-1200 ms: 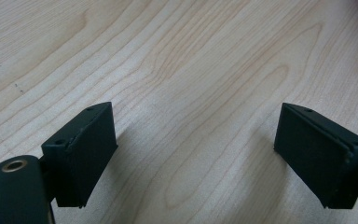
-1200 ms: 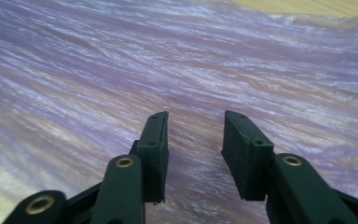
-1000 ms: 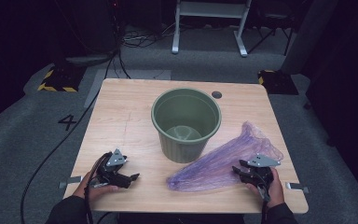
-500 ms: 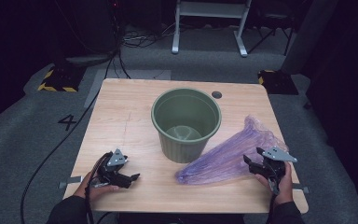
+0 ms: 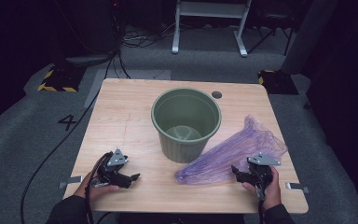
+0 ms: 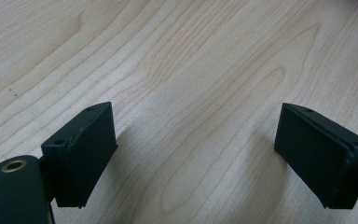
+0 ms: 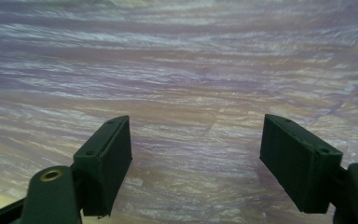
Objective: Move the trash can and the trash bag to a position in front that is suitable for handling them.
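Bag [image 5: 233, 156] has shifted right on the surface [image 5: 126, 116] since a second ago, now lying flat beside the bin [image 5: 185, 122]. Right claw [image 5: 240, 171] has just been opening, jaws wide over the bag, nothing pinched. Left claw [image 5: 129, 178] open, idle. Likely regrasping before lining the bin.

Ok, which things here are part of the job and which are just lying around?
In the job:
- purple plastic bag, lying flat on the table
- green bin, upright beside the bag
- right claw, open at the bag's near edge

Just about:
- left claw, open over bare wood
- floor cables
- white stand behind the table
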Tool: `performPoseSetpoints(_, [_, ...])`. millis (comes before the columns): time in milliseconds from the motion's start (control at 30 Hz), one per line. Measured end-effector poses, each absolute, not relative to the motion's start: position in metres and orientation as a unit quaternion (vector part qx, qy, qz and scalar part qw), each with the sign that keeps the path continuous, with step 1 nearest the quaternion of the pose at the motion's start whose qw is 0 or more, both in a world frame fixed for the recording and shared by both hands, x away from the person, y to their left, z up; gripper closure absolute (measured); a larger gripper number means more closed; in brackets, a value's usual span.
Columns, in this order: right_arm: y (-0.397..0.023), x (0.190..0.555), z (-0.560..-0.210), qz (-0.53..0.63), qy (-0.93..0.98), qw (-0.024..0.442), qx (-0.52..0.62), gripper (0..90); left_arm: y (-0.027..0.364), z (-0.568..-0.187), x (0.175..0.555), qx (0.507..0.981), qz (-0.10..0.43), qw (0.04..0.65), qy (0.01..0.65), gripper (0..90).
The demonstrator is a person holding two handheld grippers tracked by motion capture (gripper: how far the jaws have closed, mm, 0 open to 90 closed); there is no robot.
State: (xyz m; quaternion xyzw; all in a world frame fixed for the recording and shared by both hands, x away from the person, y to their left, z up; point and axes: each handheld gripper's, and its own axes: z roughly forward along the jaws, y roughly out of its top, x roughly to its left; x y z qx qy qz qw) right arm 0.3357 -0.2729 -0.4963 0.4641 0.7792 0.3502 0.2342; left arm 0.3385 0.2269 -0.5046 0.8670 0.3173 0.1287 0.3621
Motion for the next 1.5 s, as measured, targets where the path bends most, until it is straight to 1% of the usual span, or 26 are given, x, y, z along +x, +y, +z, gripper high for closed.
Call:
performPoseSetpoints(167, [-0.278,0.353,-0.502,0.349,0.785,0.213,0.465,29.6,0.227,-0.505,0.339,0.867,0.127,0.363,0.316,12.1])
performPoseSetpoints(233, [-0.279,0.357,-0.501,0.351,0.790,0.214,0.455,32.5,0.227,-0.505,0.339,0.867,0.128,0.363,0.316,12.1])
performPoseSetpoints(367, [-0.285,0.366,-0.502,0.357,0.800,0.206,0.436,32.4,0.226,-0.505,0.339,0.867,0.128,0.363,0.316,12.1])
performPoseSetpoints(567, [-0.292,0.378,-0.500,0.342,0.803,0.241,0.425,32.3,0.226,-0.504,0.339,0.868,0.129,0.361,0.316,12.1])
performPoseSetpoints(600, [-0.294,0.381,-0.500,0.338,0.800,0.255,0.426,32.3,0.226,-0.504,0.339,0.868,0.129,0.361,0.316,12.1])
performPoseSetpoints(700, [-0.298,0.385,-0.499,0.339,0.786,0.277,0.437,31.9,0.226,-0.504,0.339,0.868,0.129,0.361,0.316,12.1])
performPoseSetpoints(767, [-0.302,0.386,-0.496,0.349,0.772,0.280,0.451,31.2,0.226,-0.504,0.339,0.868,0.129,0.361,0.316,12.1])
performPoseSetpoints(933, [-0.306,0.381,-0.484,0.380,0.749,0.285,0.462,26.0,0.226,-0.504,0.339,0.868,0.129,0.361,0.316,12.1])
performPoseSetpoints(1067, [-0.301,0.383,-0.483,0.387,0.754,0.253,0.467,23.0,0.226,-0.504,0.339,0.868,0.129,0.361,0.316,12.1])
performPoseSetpoints(1167, [-0.293,0.387,-0.488,0.377,0.767,0.240,0.461,21.4,0.226,-0.505,0.339,0.869,0.127,0.362,0.312,12.3])
performPoseSetpoints(1267, [-0.290,0.392,-0.491,0.378,0.769,0.231,0.461,21.5,0.224,-0.505,0.338,0.871,0.125,0.363,0.306,12.2])
performPoseSetpoints(1333, [-0.290,0.396,-0.492,0.376,0.769,0.227,0.464,24.3,0.224,-0.504,0.337,0.871,0.126,0.362,0.308,12.2])
performPoseSetpoints(1400, [-0.291,0.399,-0.495,0.371,0.769,0.225,0.468,29.9,0.222,-0.505,0.337,0.869,0.127,0.361,0.312,11.6])
performPoseSetpoints(1500, [-0.293,0.402,-0.498,0.368,0.769,0.220,0.474,31.6,0.220,-0.505,0.337,0.867,0.130,0.358,0.320,10.3])
